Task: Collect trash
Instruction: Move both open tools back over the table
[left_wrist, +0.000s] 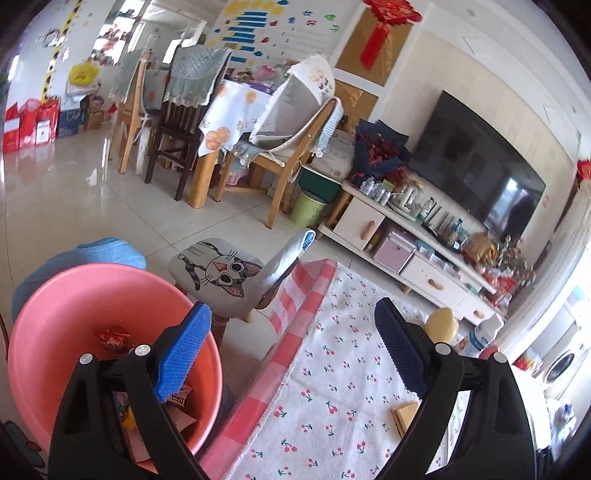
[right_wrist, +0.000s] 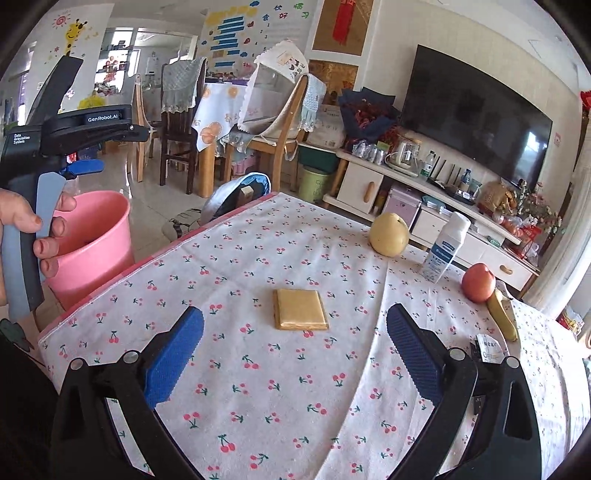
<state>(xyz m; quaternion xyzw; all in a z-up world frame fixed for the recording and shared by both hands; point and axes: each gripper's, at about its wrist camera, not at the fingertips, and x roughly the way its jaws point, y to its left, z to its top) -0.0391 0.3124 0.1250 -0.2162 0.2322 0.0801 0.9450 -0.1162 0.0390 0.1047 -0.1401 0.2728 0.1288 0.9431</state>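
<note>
The right gripper (right_wrist: 295, 354) has its blue-padded jaws spread wide with nothing between them, hanging over the table (right_wrist: 258, 406) and its white cherry-print cloth. Just beyond the jaws, lying flat on the cloth, is a flat square tan packet (right_wrist: 301, 309), apart from both pads. Further off toward the far right edge stand a yellow round pear (right_wrist: 389, 235), a white plastic bottle with a blue label (right_wrist: 445, 248), a red apple (right_wrist: 478, 282) touching a yellow banana (right_wrist: 502, 314), and a small crumpled white wrapper (right_wrist: 489, 349) near the right jaw.

The left gripper (left_wrist: 291, 350) also has its jaws wide apart and empty, over the table's left edge where the pink checked border of the cloth (left_wrist: 291, 332) hangs. Beside that edge, on the floor, stands a pink round plastic bin (left_wrist: 74, 295) already holding wrappers, including a red one (left_wrist: 112, 338). Behind it is a small stool with a cat-face cushion (left_wrist: 218, 273).
</note>
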